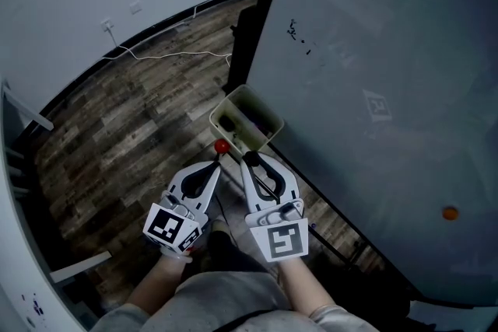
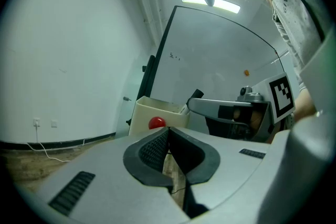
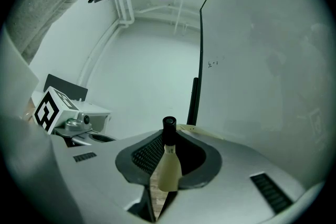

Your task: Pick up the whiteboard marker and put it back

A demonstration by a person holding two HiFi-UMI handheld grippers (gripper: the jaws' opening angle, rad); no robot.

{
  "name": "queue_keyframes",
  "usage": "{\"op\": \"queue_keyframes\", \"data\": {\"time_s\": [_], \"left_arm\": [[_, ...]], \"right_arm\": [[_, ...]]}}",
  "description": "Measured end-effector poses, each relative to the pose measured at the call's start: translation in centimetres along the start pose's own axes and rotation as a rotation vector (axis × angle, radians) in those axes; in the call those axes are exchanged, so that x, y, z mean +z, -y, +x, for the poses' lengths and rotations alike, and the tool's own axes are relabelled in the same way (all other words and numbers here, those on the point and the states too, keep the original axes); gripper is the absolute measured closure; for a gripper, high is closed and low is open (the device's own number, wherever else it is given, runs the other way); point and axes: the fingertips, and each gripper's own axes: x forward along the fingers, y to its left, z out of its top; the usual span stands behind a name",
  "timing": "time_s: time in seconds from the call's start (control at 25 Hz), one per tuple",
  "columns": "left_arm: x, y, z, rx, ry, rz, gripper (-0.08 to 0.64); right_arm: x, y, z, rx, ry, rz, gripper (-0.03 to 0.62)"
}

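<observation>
My right gripper [image 1: 250, 160] is shut on a whiteboard marker [image 3: 168, 164] with a pale barrel and a black cap [image 3: 169, 126]. The marker stands up between the jaws, cap pointing forward. It hovers just short of a cream box [image 1: 247, 101] fixed at the whiteboard's [image 1: 373, 66] left edge. My left gripper [image 1: 215, 165] is shut with nothing in it, close beside the right one. A round red thing [image 1: 222, 145] sits at the box's near corner, right ahead of the left jaws [image 2: 156, 123]. The left gripper view also shows the marker's cap [image 2: 195, 95].
An orange magnet [image 1: 450, 212] and a square printed tag [image 1: 377, 105] are on the whiteboard. A white cable [image 1: 171, 53] runs over the wooden floor [image 1: 124, 128] to a wall socket [image 1: 107, 25]. The board's black stand [image 1: 247, 27] rises behind the box.
</observation>
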Motion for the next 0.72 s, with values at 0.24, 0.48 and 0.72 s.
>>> {"op": "queue_keyframes", "data": {"time_s": [0.24, 0.48, 0.72], "left_arm": [[0.6, -0.2, 0.1, 0.015, -0.013, 0.011, 0.545], [1.5, 0.0, 0.7, 0.015, 0.001, 0.025, 0.545], [1.8, 0.4, 0.9, -0.013, 0.002, 0.029, 0.545]], "right_arm": [[-0.1, 0.5, -0.1, 0.015, -0.011, 0.008, 0.518], [0.1, 0.7, -0.4, 0.044, -0.016, 0.007, 0.518], [0.4, 0.7, -0.6, 0.046, -0.016, 0.001, 0.518]]}}
